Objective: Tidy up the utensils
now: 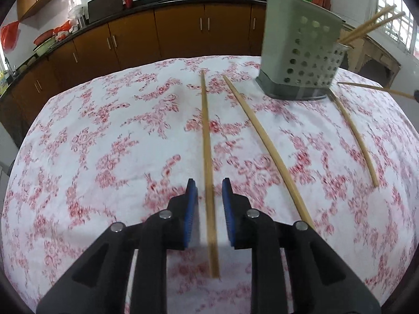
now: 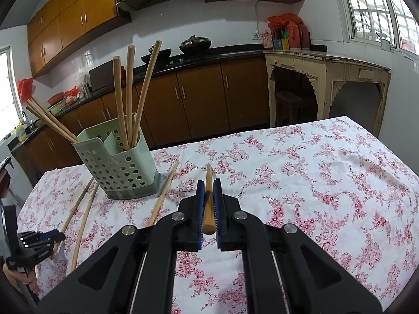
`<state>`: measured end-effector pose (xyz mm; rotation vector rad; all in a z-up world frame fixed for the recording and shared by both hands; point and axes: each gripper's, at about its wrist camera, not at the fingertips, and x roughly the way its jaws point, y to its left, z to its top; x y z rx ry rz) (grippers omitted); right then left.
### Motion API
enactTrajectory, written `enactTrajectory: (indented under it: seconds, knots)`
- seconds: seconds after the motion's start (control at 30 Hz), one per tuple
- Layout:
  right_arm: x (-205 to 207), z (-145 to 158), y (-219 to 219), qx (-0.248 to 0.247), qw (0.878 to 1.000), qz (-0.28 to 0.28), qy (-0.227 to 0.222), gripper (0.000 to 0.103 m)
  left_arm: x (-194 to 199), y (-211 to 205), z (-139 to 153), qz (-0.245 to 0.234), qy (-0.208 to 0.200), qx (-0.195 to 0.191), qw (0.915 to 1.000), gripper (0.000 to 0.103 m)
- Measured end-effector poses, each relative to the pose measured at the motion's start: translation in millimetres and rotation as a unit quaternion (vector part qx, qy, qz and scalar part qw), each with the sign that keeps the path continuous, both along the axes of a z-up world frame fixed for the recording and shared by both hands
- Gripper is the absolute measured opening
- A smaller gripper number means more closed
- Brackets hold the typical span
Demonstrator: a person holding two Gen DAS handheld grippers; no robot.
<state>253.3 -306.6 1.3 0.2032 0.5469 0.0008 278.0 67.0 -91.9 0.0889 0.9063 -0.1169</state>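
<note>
A pale green perforated utensil holder (image 1: 301, 52) (image 2: 117, 162) stands on the floral tablecloth with several wooden chopsticks upright in it. Three chopsticks lie loose on the cloth in the left wrist view. My left gripper (image 1: 208, 183) is open, its blue pads either side of the leftmost loose chopstick (image 1: 207, 141), low over the cloth. A second chopstick (image 1: 264, 136) and a third (image 1: 353, 141) lie to its right. My right gripper (image 2: 208, 183) is shut on a chopstick (image 2: 208, 198), held above the cloth to the right of the holder; its tip also shows in the left wrist view (image 1: 371, 87).
The table (image 2: 327, 183) has a white cloth with red flowers. Brown kitchen cabinets (image 2: 199, 99) and a counter with woks stand behind it. A cream side table (image 2: 327, 78) is at the back right. The left gripper shows at the left edge of the right wrist view (image 2: 36, 240).
</note>
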Motion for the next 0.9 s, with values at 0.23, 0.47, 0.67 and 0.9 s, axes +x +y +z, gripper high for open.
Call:
enactTrajectory:
  seconds: [0.23, 0.47, 0.67, 0.9]
  knots:
    - [-1, -3, -2, 0.004, 1.000, -0.003, 0.001, 0.008, -19, 0, -1, 0.004, -0.006, -0.006, 1.0000, 0.008]
    - [-2, 5, -3, 0.006, 1.000, -0.005, -0.007, 0.007, -19, 2, 19, 0.001, -0.019, -0.016, 0.9997, 0.008]
    - [-2, 10, -4, 0.004, 1.000, -0.005, -0.016, 0.007, -19, 7, 62, 0.002, -0.075, -0.027, 0.9968, 0.008]
    - [-3, 10, -1, -0.001, 1.000, -0.003, -0.018, 0.008, -26, 13, 105, 0.013, -0.148, -0.051, 0.9876, 0.008]
